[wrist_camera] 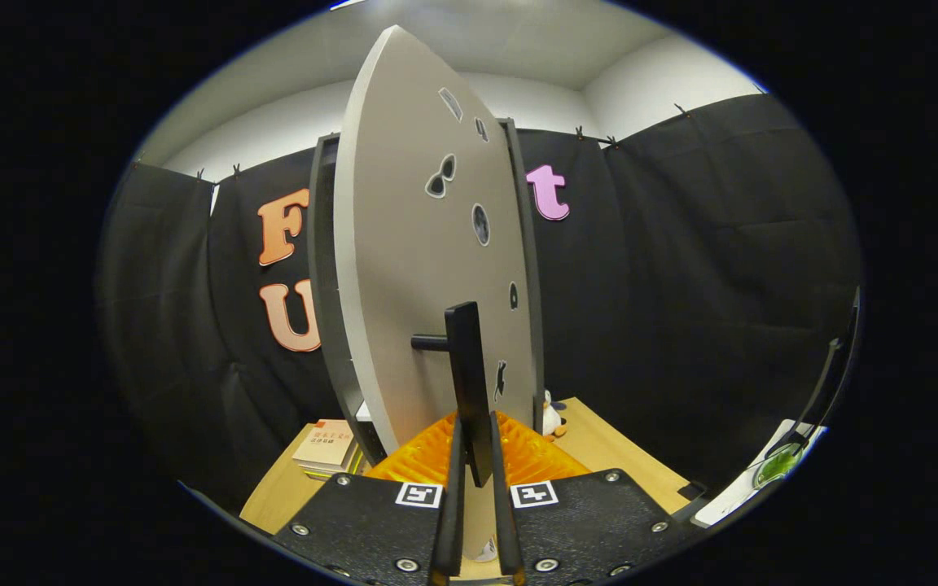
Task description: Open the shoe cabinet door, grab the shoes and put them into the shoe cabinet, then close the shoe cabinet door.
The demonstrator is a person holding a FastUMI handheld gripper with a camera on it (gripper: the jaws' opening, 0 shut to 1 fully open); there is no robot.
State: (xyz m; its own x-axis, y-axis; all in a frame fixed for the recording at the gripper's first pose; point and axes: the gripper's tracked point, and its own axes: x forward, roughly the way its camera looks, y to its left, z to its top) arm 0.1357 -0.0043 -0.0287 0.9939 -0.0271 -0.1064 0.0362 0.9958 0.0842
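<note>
1. The gripper [475, 468] is clamping its fingers together on the black bar handle [469, 382], giving leverage for swinging.
2. The grey round-cornered cabinet door [412, 268] is standing ajar at twelve o'clock.

Black cloth [681, 268] hung in loose folds around the booth, clipped along its top edge, and above it rose plain white walls [664, 77] that met a pale ceiling [518, 32] at a corner. Soft, even light fell over the wooden counter [607, 456], where a small stack of books [324, 446] lay near the cloth and a little penguin figure [551, 415] stood farther back.
</note>
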